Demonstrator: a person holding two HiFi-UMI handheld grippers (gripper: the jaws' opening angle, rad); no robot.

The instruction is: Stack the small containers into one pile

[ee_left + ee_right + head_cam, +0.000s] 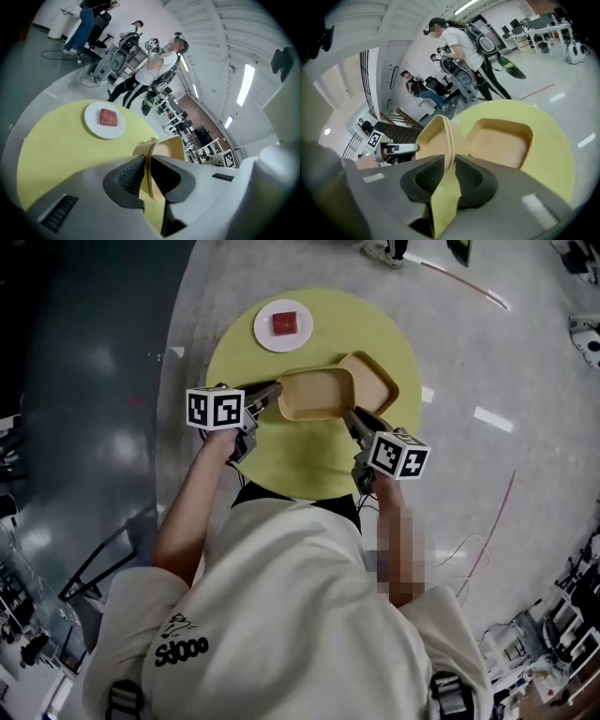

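Grey floor [525,352] rings the round yellow desk [309,460] that fills the middle of the head view. My two forearms reach up to it from the bottom of the frame.

Nearest me, the left tool [269,393] comes in from the left and the right tool [350,415] from the lower right. Both slant forward and down with their marker cubes on top, and they close in on one tan container [317,393]. Each tool is pinching that container's thin rim. In the left gripper view the wall stands edge-on between the ribbed pads, which press on it from both sides. The right gripper view shows the same hold on the opposite edge. I hold it by two opposite edges because, as I judge it, a shallow, wide tray stays level that way and cannot swing from one corner. It seems to hang just off the desk, though I cannot be sure of the gap.

Just behind it, toward the upper right, the second container [373,379] lies flat on the desk with its mouth up, and the two overlap in the head view. That open mouth is where I reckon the held one should nest, so the pile is not yet made.

Farther off, at the top of the desk, a white plate [265,331] carries a red block [285,322], well apart from both containers and out of the way.

People [459,51] stand among equipment beyond the desk.
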